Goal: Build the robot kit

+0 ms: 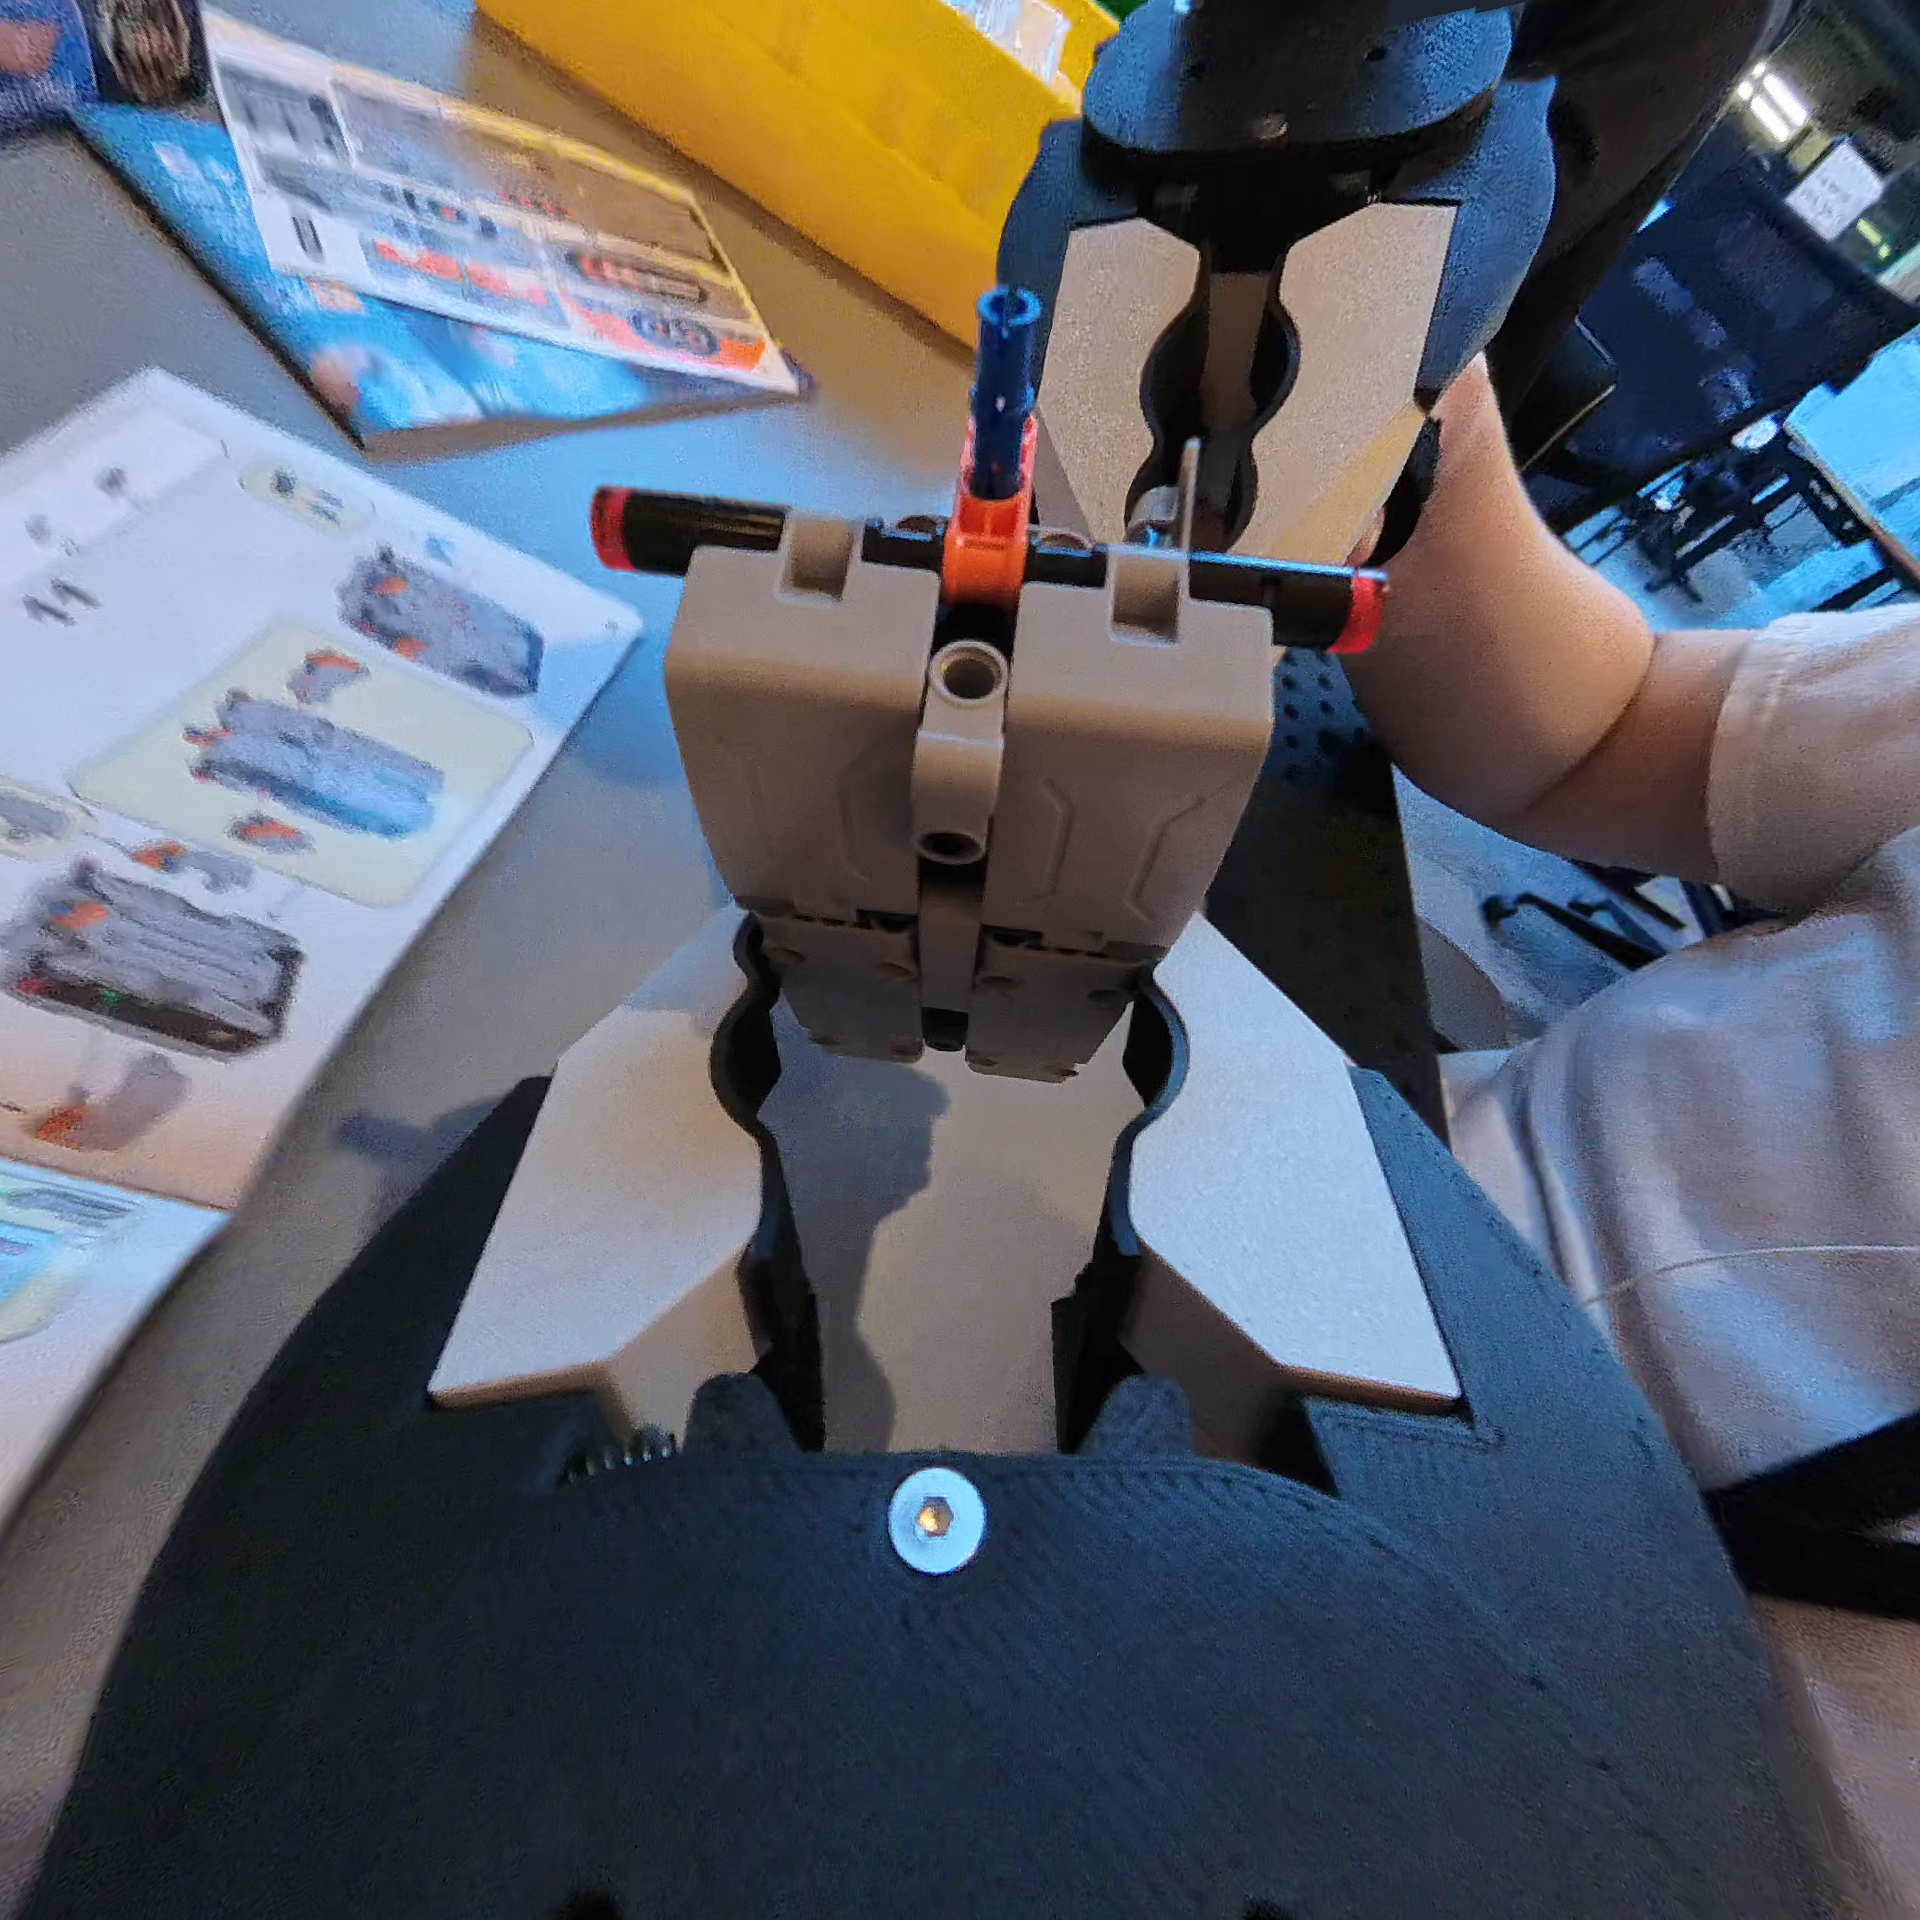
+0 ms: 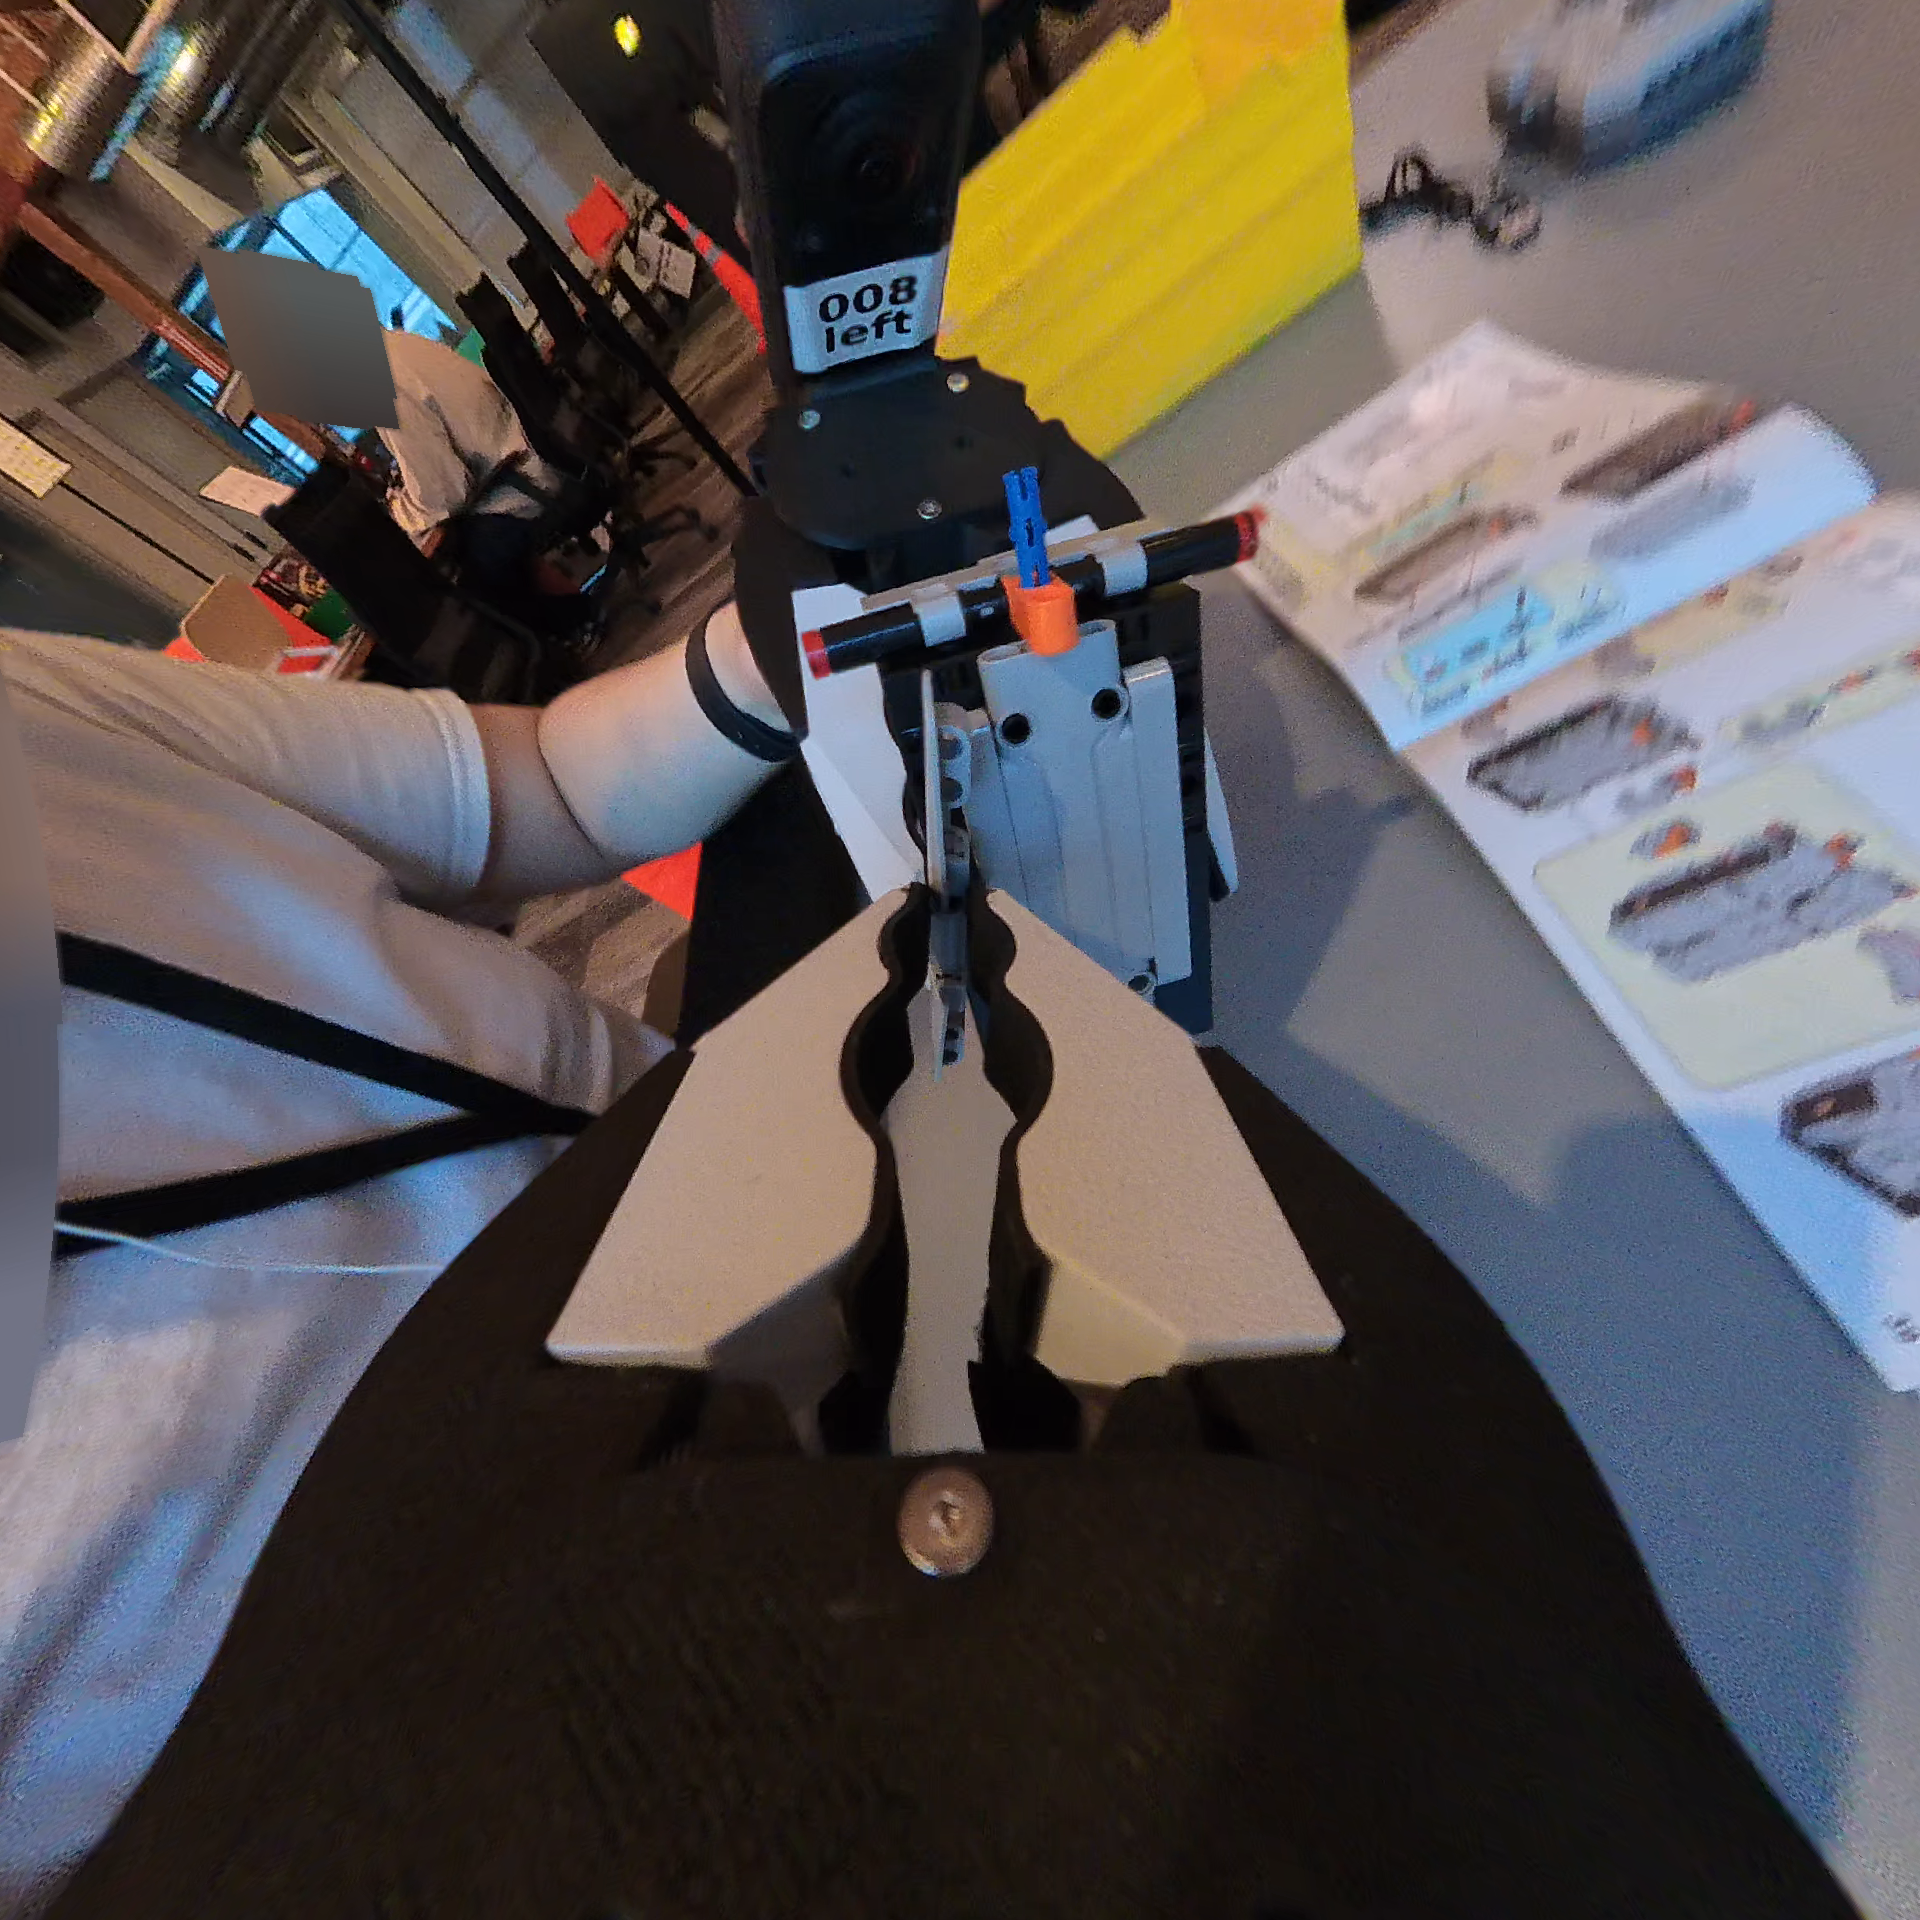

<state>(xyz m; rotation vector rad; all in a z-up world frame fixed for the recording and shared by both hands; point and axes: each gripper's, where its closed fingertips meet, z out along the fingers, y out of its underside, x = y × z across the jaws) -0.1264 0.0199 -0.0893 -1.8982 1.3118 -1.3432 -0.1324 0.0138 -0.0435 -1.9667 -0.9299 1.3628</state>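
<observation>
Grey plastic brick-built block [image 1: 966, 790] sits clamped between the jaws of the left gripper [image 1: 951, 997], which are parted about its width. Across the block's far end runs a black axle with red tips [image 1: 686, 535], carrying an orange connector [image 1: 987, 530] and an upright blue pin [image 1: 1003, 384]. Right gripper [image 2: 948, 935], jaws nearly together, pinches a thin grey plate [image 2: 948, 831] that lies against the block's side. Printed instruction sheets [image 1: 281, 748] lie left of the left jaws.
</observation>
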